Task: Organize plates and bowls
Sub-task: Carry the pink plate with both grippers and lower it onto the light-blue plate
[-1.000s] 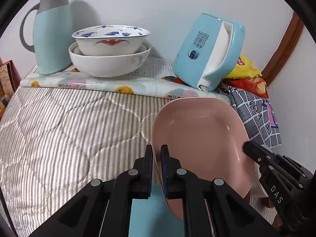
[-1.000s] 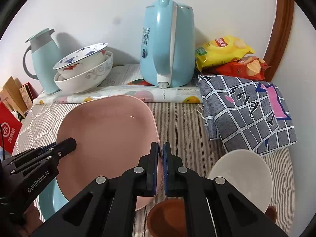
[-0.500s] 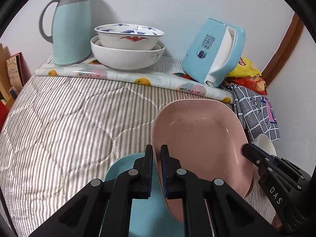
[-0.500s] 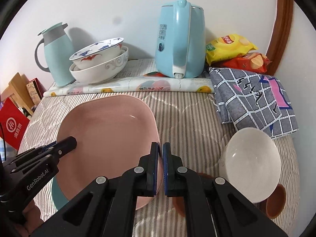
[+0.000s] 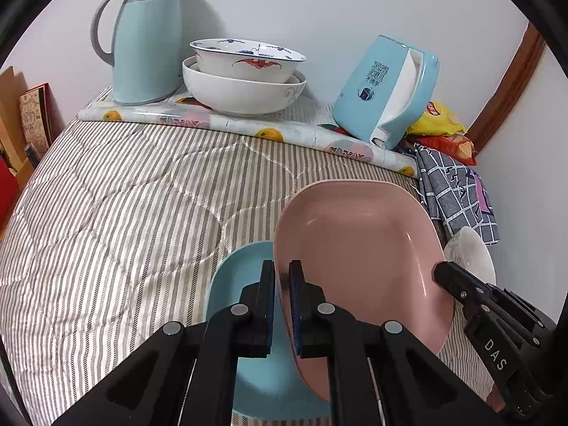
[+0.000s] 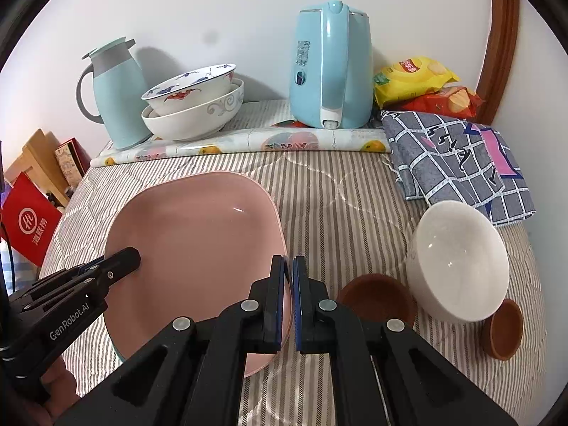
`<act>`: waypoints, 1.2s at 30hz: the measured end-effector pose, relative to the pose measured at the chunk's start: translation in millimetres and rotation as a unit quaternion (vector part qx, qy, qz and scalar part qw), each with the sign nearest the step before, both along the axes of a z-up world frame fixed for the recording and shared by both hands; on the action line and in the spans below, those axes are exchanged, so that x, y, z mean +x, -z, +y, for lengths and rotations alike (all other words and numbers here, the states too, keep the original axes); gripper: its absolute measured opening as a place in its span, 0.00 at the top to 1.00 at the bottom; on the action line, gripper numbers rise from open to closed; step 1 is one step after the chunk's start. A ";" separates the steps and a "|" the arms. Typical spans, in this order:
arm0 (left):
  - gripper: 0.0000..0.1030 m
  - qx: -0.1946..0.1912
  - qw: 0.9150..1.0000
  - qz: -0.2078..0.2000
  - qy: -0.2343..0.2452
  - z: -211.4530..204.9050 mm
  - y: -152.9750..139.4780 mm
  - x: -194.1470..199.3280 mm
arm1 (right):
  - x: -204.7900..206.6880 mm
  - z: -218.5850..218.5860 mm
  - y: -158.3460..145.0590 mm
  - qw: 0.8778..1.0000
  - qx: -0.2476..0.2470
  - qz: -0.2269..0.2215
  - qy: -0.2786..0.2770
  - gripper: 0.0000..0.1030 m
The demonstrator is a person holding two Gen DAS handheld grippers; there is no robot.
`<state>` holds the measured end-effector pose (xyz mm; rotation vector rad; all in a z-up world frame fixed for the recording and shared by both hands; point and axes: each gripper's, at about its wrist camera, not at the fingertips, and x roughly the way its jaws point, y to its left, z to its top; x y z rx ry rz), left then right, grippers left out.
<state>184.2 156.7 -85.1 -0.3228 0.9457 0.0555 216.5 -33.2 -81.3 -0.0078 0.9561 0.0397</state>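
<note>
Both tools clench opposite rims of the pink plate (image 6: 191,245): the left gripper (image 5: 282,301) on its left edge, the right gripper (image 6: 288,301) on its right edge. "GenRobot.AI" reads on the left tool, "DAS" on the right. A blue plate (image 5: 236,277) lies under the pink one. Right of the right gripper sits a white bowl (image 6: 458,262); ahead stands a blue kettle (image 6: 328,67) bearing Chinese characters.
</note>
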 end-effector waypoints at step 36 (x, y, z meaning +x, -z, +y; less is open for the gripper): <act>0.92 -0.002 1.000 0.017 -0.018 29.8 19.9 -20.5 | -19.8 29.5 31.8 0.999 0.020 0.030 -0.007 0.96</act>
